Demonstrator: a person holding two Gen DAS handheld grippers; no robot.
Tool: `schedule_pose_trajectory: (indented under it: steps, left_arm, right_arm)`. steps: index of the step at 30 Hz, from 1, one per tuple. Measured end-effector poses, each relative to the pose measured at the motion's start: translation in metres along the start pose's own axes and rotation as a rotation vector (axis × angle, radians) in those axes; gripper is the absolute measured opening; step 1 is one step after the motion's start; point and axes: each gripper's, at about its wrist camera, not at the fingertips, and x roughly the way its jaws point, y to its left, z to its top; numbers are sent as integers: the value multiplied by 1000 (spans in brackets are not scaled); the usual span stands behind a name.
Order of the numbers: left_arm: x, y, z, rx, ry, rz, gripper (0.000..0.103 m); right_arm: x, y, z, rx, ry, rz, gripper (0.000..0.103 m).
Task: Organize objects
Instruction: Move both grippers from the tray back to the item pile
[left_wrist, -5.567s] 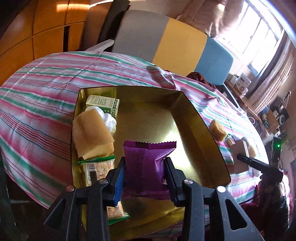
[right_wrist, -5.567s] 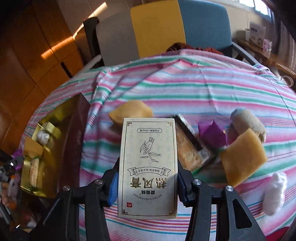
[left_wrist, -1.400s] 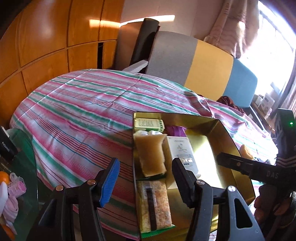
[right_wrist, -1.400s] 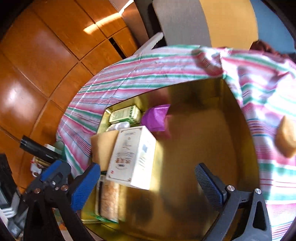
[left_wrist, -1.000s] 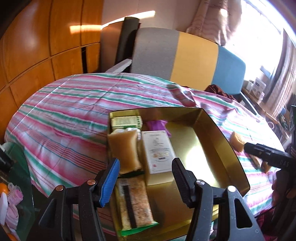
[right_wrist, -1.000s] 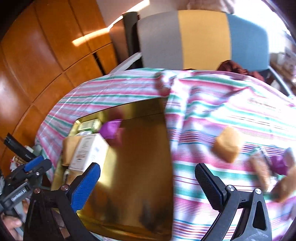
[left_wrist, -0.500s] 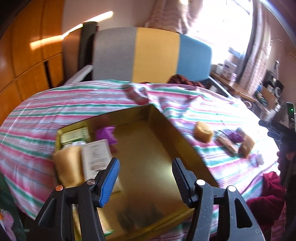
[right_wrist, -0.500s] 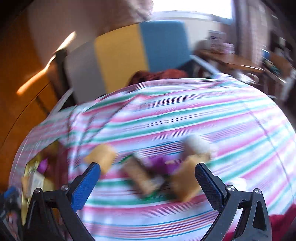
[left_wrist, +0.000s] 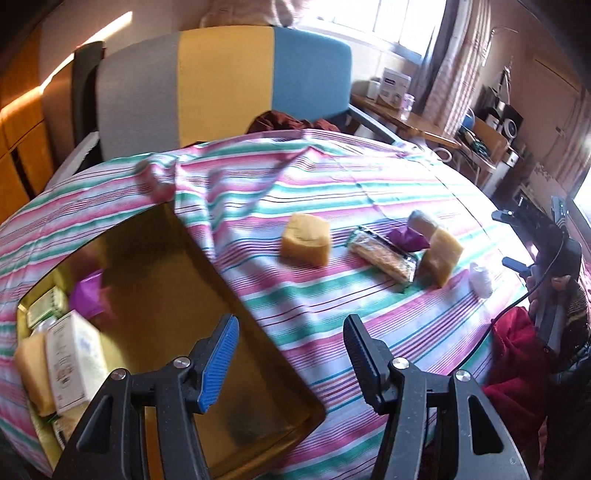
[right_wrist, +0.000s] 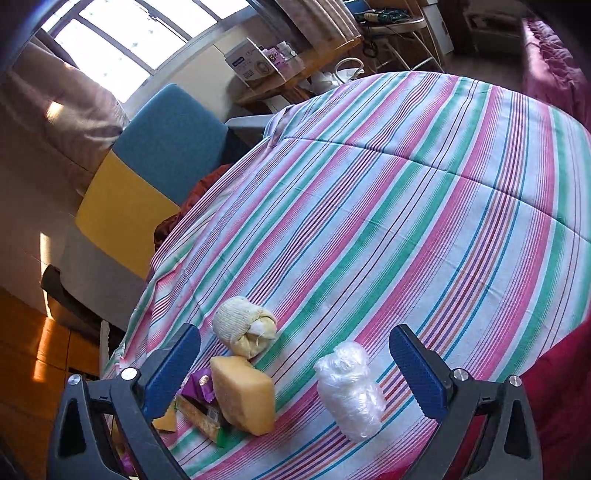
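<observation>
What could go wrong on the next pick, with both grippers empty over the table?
1. The right hand-held gripper is open near the clear-wrapped bundle; the soft, slick wrap may slip or crush.
2. The yellow block, purple packet and cracker pack look crowded together, so a grasp could knock neighbours.
3. The gold tray sits by the table edge; the left hand-held gripper could bump it.

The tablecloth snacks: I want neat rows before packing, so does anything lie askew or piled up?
Yes. The cracker pack lies diagonally, with the purple packet and a yellow block crowded against its far end. Another yellow block and the clear-wrapped bundle lie apart. Nothing looks spilled or torn.
</observation>
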Motion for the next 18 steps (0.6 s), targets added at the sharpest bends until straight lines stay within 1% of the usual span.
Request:
schedule_pose_trajectory:
  steps: [4, 7, 12, 14, 18]
  left_arm:
    - [24, -27, 12, 25, 47, -61, 60]
    - [47, -44, 21, 16, 97, -105, 60]
    - [89, -64, 31, -19, 186, -139, 58]
    - [105, -70, 36, -50, 219, -140, 58]
    - [132, -78, 47, -108, 255, -131, 58]
  right_arm:
    - [2, 3, -4, -8, 18, 28, 103]
    - [2, 0, -5, -1, 25, 45, 103]
    - [4, 1, -7, -7, 40, 67, 103]
    - [5, 2, -7, -13, 49, 75, 103]
    - [8, 4, -8, -17, 67, 94, 103]
